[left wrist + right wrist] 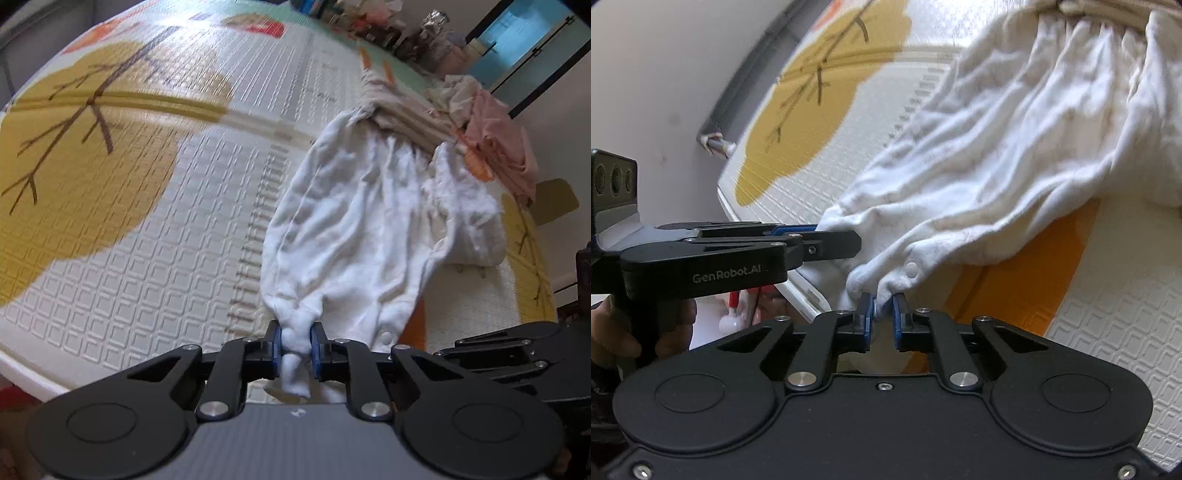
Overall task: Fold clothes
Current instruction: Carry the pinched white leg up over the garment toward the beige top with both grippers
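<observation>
A white baby garment [354,229] with snap buttons lies stretched over the patterned play mat [147,240], its far end tucked under a stack of folded clothes. My left gripper [296,341] is shut on a bunched corner of its near hem. In the right wrist view the same white garment [1015,147] fans out ahead, and my right gripper [883,308] is shut on the neighbouring hem corner beside a snap. The left gripper [812,240] shows from the side at the left there, held by a hand [613,332].
Folded beige and pink clothes [480,125] are piled at the mat's far right, on the garment's far end. Cluttered items [369,18] stand beyond the mat's far edge. A grey wall [665,74] runs along the mat's left side.
</observation>
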`<state>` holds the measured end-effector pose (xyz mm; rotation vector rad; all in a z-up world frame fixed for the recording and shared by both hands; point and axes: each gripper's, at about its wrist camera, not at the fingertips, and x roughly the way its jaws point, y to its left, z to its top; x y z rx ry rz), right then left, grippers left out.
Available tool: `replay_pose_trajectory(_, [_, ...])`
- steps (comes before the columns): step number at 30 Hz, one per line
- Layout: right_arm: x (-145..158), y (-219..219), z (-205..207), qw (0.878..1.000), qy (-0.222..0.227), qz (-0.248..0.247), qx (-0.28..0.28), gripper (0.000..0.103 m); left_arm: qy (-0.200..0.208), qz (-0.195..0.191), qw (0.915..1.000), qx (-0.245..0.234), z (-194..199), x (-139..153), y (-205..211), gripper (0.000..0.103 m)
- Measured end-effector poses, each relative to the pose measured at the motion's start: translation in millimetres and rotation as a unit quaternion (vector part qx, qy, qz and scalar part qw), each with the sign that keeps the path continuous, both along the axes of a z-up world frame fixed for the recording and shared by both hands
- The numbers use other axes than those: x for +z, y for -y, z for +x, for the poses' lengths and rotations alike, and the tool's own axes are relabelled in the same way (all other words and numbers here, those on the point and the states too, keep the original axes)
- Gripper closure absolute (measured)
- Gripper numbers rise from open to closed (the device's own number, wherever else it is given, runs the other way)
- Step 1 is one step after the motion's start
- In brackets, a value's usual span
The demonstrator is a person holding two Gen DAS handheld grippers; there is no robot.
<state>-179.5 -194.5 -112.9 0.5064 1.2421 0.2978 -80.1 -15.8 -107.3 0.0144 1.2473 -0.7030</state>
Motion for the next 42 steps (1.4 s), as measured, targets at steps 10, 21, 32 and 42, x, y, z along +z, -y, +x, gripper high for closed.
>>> replay_pose_trajectory(10, [59.3,43.2,-4.3,0.992,0.095,-0.018,-0.082,0.096,0.048,-0.067,0.9965,-0.015,15.7,46.0,26.5,0.086])
replay_pose_trajectory(21, [94.1,112.1,3.8,0.968,0.157,-0.047,-0.188,0.098,0.096,-0.107,0.9878,-0.059,43.3,77.3,99.1,0.086])
replay_pose_trajectory(32, [103.2,169.5,36.2,0.945,0.179,-0.075,-0.263,0.098,0.098,-0.126,0.9847,-0.070,82.5,84.7,167.3,0.085])
replay_pose_trajectory(42, [84.0,200.7,68.4,0.938,0.159,-0.090,-0.296,0.099,0.082,-0.093,0.9901,-0.065,108.0,56.9,206.3,0.085])
